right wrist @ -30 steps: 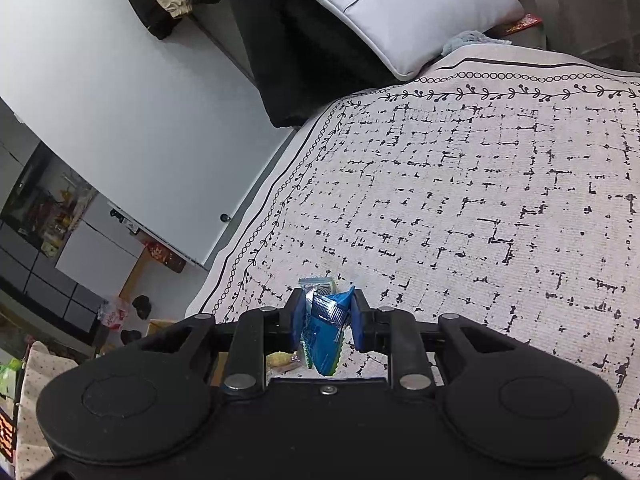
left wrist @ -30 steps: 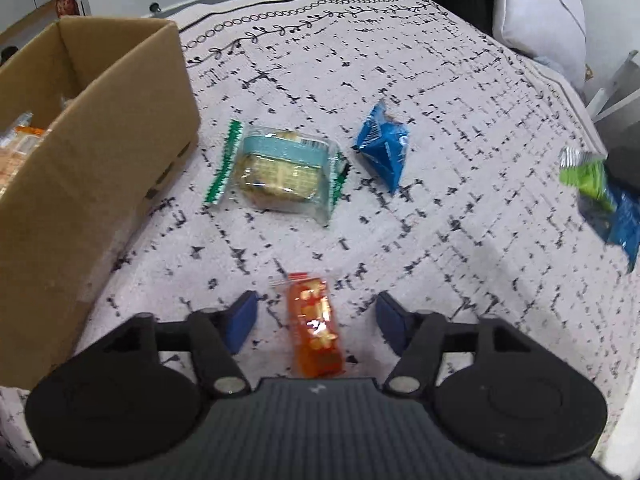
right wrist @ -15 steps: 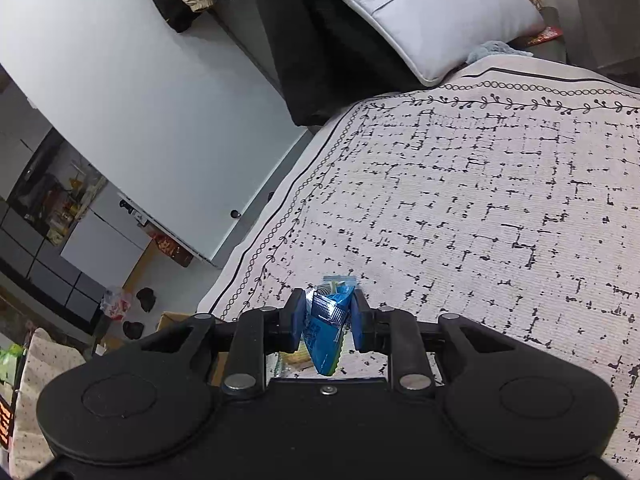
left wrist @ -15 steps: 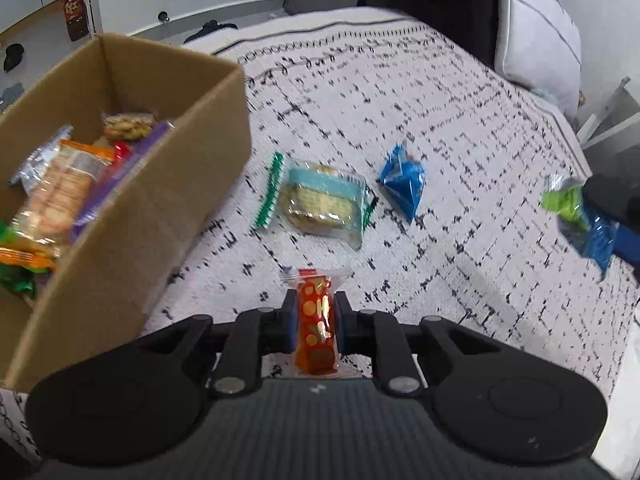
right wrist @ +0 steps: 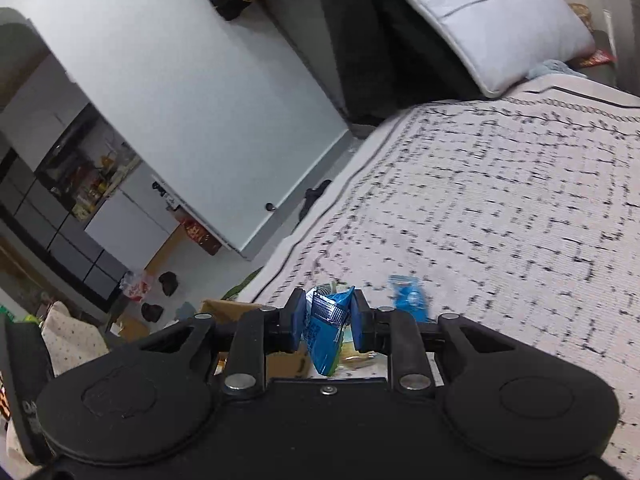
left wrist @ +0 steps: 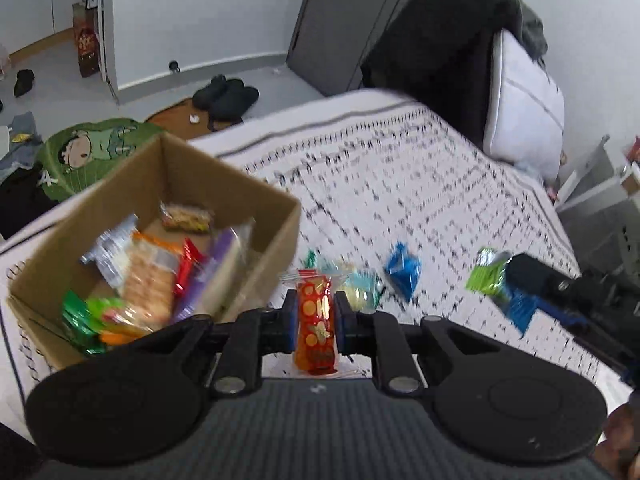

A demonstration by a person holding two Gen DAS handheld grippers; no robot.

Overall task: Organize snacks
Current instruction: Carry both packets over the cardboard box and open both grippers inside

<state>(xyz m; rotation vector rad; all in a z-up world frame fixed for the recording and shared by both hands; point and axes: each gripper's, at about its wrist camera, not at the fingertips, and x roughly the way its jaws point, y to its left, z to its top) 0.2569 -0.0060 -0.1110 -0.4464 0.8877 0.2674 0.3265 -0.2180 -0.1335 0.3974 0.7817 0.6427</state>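
My left gripper (left wrist: 315,322) is shut on an orange-red snack packet (left wrist: 315,332), held above the bedspread just right of the cardboard box (left wrist: 52,256). Several snacks lie inside that box. Beyond the packet, a clear cookie pack (left wrist: 360,288) and a blue snack pouch (left wrist: 403,270) lie on the bed. At the right of the left wrist view, the other gripper (left wrist: 516,292) carries a blue and green snack pack (left wrist: 490,276). In the right wrist view, my right gripper (right wrist: 328,322) is shut on that blue and green snack pack (right wrist: 326,336), with the blue pouch (right wrist: 410,298) ahead.
The bed's patterned spread (left wrist: 400,184) stretches back to a white pillow (left wrist: 524,104). Slippers (left wrist: 224,96) and a green cartoon mat (left wrist: 92,152) lie on the floor beyond the box. A corner of the box (right wrist: 224,306) shows low in the right wrist view.
My left gripper closed on the orange-red packet and lifted it off the bed toward the box. My right gripper, holding its pack, shifted so the blue pouch came into view.
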